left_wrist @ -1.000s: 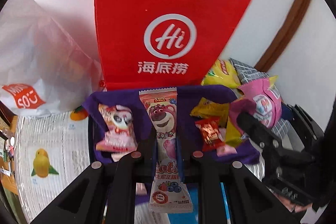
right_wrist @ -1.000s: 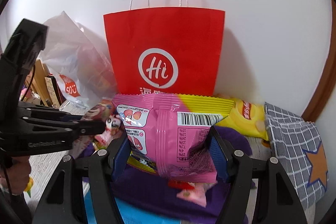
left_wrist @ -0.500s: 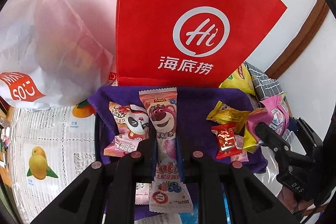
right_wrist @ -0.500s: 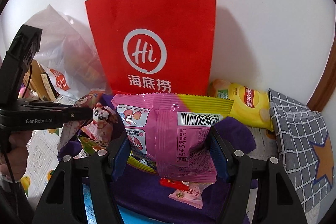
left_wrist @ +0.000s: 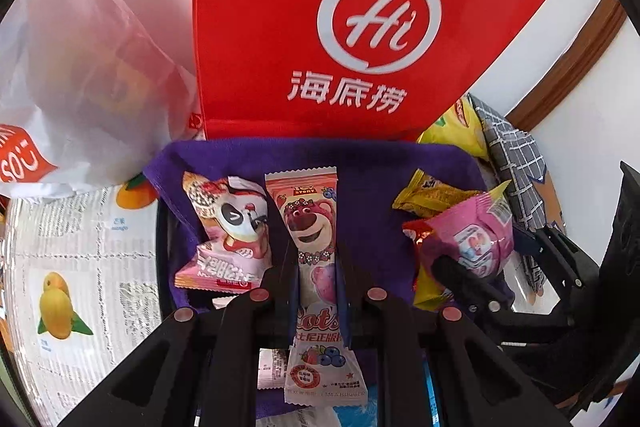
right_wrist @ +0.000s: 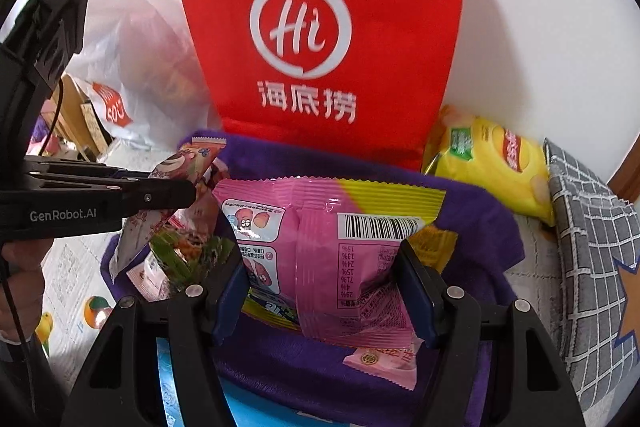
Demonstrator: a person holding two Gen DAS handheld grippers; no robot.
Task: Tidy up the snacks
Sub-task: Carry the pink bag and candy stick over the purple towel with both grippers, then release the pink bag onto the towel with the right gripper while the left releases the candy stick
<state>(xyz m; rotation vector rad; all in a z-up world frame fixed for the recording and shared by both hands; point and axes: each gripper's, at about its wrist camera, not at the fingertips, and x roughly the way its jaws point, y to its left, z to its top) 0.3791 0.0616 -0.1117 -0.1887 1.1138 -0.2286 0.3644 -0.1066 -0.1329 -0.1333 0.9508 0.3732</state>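
My left gripper [left_wrist: 313, 267] is shut on a long pink bear snack bar [left_wrist: 310, 227], held above a purple cloth [left_wrist: 372, 171]. My right gripper [right_wrist: 324, 267] is shut on a pink and yellow snack packet [right_wrist: 320, 239]; it also shows in the left wrist view [left_wrist: 470, 239]. The left gripper [right_wrist: 176, 193] with its bar [right_wrist: 180, 167] shows at the left of the right wrist view. On the cloth lie a pink panda packet [left_wrist: 228, 227], a yellow candy [left_wrist: 432, 195] and a red candy [left_wrist: 414, 229]. A red paper bag [left_wrist: 340, 27] stands right behind the cloth.
A white plastic bag [left_wrist: 80, 87] stands left of the red bag. A yellow chips bag [right_wrist: 492, 159] and a grey checked cushion [right_wrist: 592, 247] lie on the right by the wall. A fruit-print tablecloth [left_wrist: 80, 267] covers the table on the left.
Both grippers have moved forward toward the red bag, which now looms larger. Each still holds its snack.
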